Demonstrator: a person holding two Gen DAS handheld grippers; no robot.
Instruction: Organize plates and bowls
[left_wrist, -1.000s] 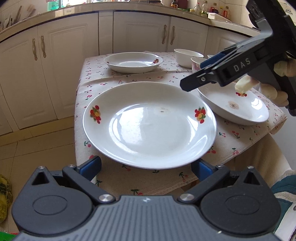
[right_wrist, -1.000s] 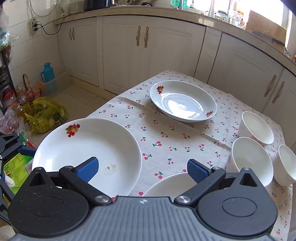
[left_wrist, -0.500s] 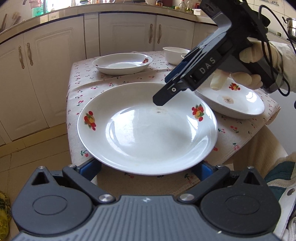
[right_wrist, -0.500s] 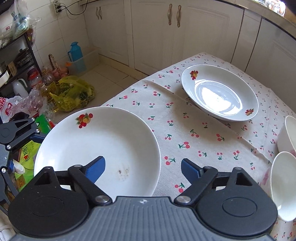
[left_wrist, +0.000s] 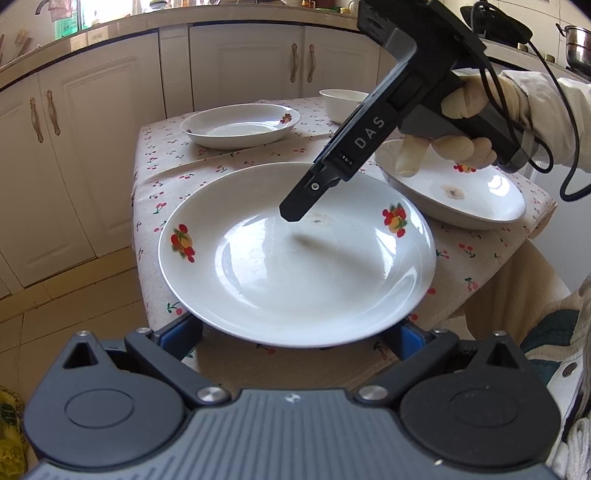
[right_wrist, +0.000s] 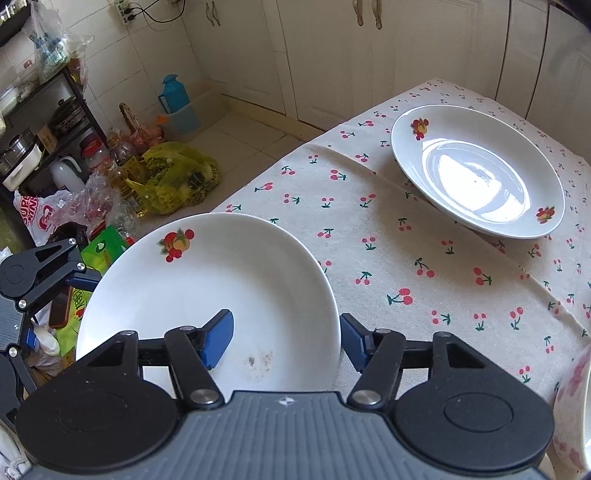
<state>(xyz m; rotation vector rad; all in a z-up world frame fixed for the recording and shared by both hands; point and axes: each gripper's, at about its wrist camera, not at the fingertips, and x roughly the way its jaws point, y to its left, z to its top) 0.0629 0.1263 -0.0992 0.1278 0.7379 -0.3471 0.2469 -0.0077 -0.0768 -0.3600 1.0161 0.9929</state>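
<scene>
A large white plate with fruit prints lies at the near corner of the cherry-print tablecloth. My left gripper is open, its blue pads at the plate's near rim, partly hidden under it. My right gripper is open and straddles the plate's opposite rim, one pad over the dish, one outside; it also shows in the left wrist view. A second plate sits to the right, a third farther back. A white bowl stands behind.
White cabinets ring the table. The floor left of the table holds a yellow bag, a blue thermos and a cluttered black rack. A bowl's rim shows at the right wrist view's right edge.
My right gripper has moved down and in over the near plate, one finger now inside the rim. My left gripper has come slightly closer to the plate's edge.
</scene>
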